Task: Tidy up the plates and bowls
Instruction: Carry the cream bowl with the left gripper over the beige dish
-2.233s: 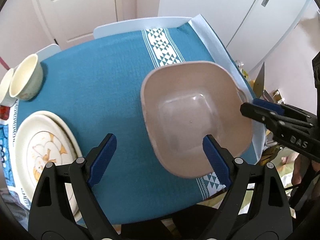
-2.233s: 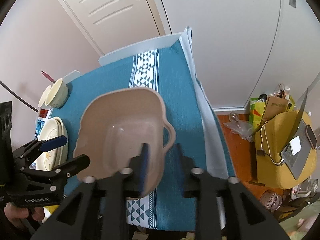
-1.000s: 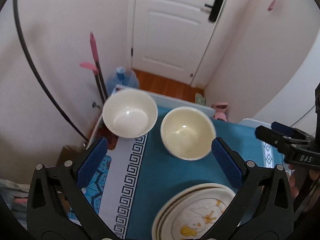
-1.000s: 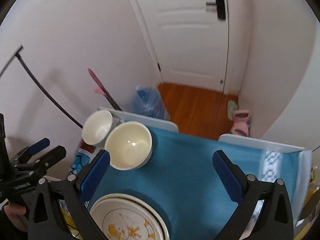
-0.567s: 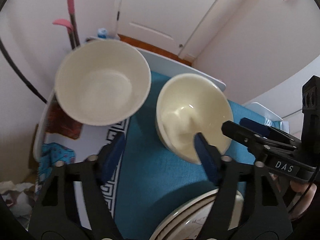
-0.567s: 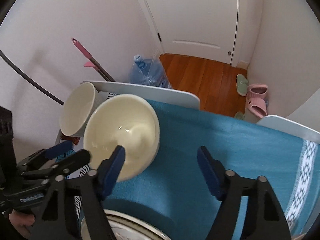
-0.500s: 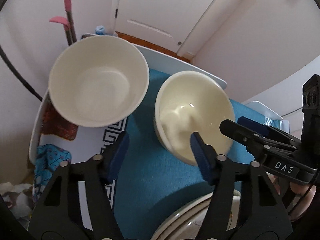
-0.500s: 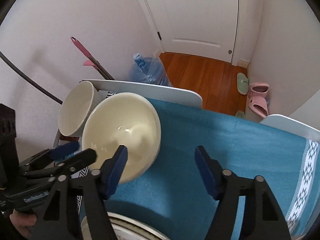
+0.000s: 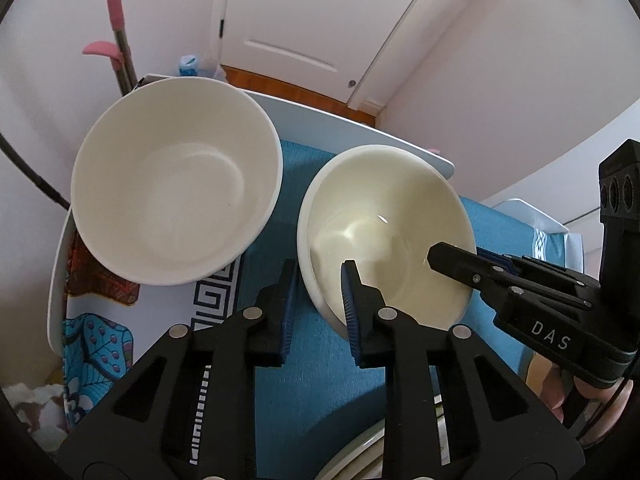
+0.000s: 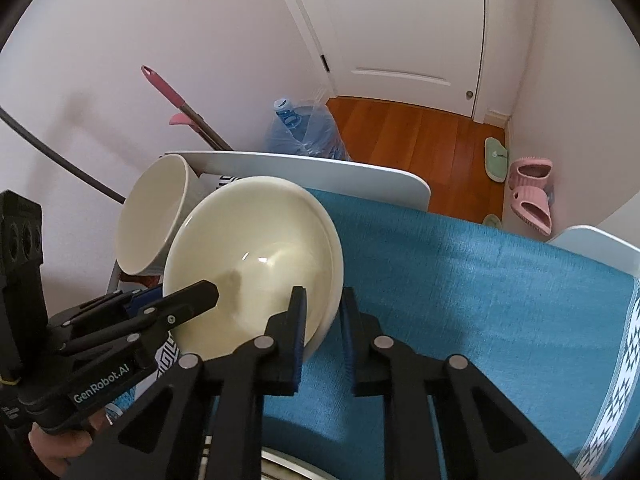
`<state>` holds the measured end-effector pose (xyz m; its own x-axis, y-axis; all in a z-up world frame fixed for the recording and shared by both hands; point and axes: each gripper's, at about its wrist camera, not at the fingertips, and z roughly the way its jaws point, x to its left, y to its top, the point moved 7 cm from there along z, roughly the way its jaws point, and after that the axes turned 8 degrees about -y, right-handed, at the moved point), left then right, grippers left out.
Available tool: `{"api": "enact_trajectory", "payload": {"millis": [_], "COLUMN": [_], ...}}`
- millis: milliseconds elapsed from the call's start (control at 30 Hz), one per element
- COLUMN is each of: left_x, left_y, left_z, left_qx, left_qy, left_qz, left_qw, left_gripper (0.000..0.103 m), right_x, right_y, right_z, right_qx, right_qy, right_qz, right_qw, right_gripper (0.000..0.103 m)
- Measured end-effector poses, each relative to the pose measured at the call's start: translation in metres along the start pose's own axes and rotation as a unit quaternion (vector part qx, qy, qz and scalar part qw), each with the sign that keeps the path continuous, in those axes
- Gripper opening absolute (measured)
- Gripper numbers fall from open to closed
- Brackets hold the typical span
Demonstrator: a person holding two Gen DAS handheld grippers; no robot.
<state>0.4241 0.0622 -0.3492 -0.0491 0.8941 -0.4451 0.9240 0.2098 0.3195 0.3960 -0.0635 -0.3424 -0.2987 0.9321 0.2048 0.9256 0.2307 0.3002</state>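
Observation:
A cream bowl (image 9: pixel 384 232) stands on the blue tablecloth (image 9: pixel 320 392), with a white bowl (image 9: pixel 172 196) to its left at the table's corner. My left gripper (image 9: pixel 320 292) is shut on the cream bowl's near-left rim, one finger inside and one outside. My right gripper (image 10: pixel 322 312) is shut on the same cream bowl (image 10: pixel 256 256) at its right rim. The right gripper also shows in the left wrist view (image 9: pixel 452 258), and the left gripper shows in the right wrist view (image 10: pixel 176 296). The white bowl (image 10: pixel 152 216) sits behind the cream one.
The rim of a stack of plates (image 9: pixel 352 456) shows at the bottom edge, close in front of the bowls. The table's far edge (image 10: pixel 320 168) lies just behind the bowls. A pink mop handle (image 10: pixel 180 108) leans on the wall. A water bottle (image 10: pixel 304 128) stands on the floor.
Both grippers have moved in on the cream bowl and closed on its rim, left on the left side, right on the right. Earlier the right gripper let go of a pink square bowl.

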Motion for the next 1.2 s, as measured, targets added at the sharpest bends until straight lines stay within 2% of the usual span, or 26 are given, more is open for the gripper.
{"api": "enact_trajectory", "payload": {"millis": [333, 567, 800, 933, 1200], "left_x": [-0.004, -0.028, -0.083, -0.126, -0.225], "left_y": [0.003, 0.009, -0.001, -0.020, -0.067], "left_z": [-0.018, -0.044, -0.080, -0.100, -0.097], "left_qx": [-0.015, -0.042, -0.071, -0.086, -0.087], "left_qy": [0.006, 0.005, 0.004, -0.004, -0.026], "left_qz": [0.025, 0.049, 0.084, 0.099, 0.124], "left_qw": [0.9995, 0.9979, 0.9939, 0.9914, 0.9881], "left_gripper": [0.019, 0.019, 0.019, 0.019, 0.019], "right_x": [0.001, -0.001, -0.020, -0.043, -0.114], "right_y": [0.001, 0.001, -0.007, -0.026, -0.079], "right_z": [-0.012, -0.047, -0.108, -0.150, -0.217], "right_qx": [-0.019, -0.054, -0.104, -0.125, -0.146], "right_qy": [-0.009, -0.009, -0.001, -0.008, -0.034], "right_qz": [-0.005, -0.005, 0.006, 0.006, 0.018], "right_qw": [1.000, 0.998, 0.995, 0.992, 0.989], "right_gripper": [0.015, 0.015, 0.015, 0.015, 0.015]}}
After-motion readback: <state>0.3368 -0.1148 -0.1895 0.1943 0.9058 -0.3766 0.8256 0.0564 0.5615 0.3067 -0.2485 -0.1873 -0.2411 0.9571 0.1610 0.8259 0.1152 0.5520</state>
